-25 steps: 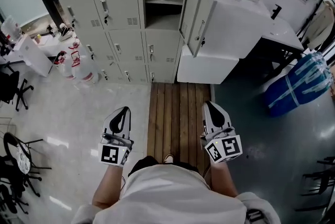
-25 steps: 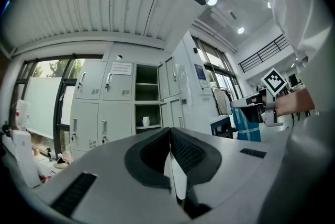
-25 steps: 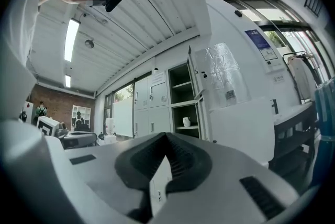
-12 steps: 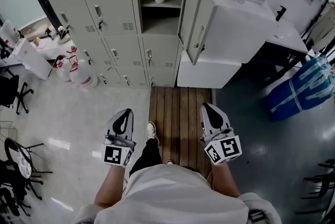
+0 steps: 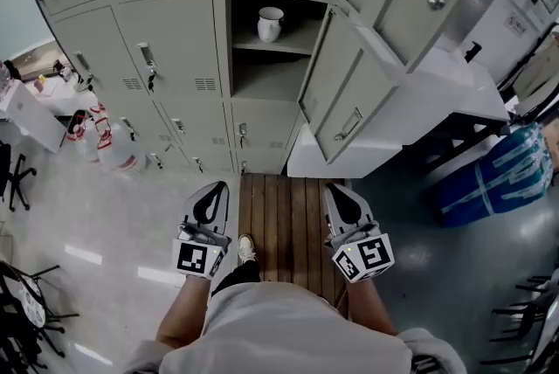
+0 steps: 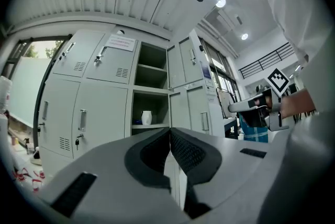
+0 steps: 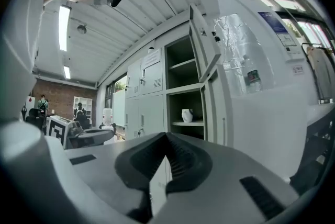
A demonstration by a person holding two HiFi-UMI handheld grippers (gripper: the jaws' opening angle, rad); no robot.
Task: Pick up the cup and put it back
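A white cup (image 5: 270, 24) stands on a shelf inside an open locker compartment, seen small and far off as the cup (image 6: 146, 117) in the left gripper view and the cup (image 7: 186, 115) in the right gripper view. My left gripper (image 5: 212, 192) is held low in front of my body, jaws shut with nothing between them; its tips (image 6: 169, 131) meet. My right gripper (image 5: 339, 191) hangs beside it at the same height, also shut and empty, its jaws (image 7: 166, 137) pressed together. Both are well short of the lockers.
Grey lockers (image 5: 157, 49) fill the wall ahead, with open doors (image 5: 349, 93) swung out at the right. A wooden slat platform (image 5: 288, 219) lies underfoot. Water jugs (image 5: 109, 149) stand at the left, a blue wrapped bundle (image 5: 489, 176) at the right, chairs at both edges.
The person has stepped towards the lockers; the cup and the open doors appear nearer and larger. Both grippers stay shut and level, moved forward with the body.
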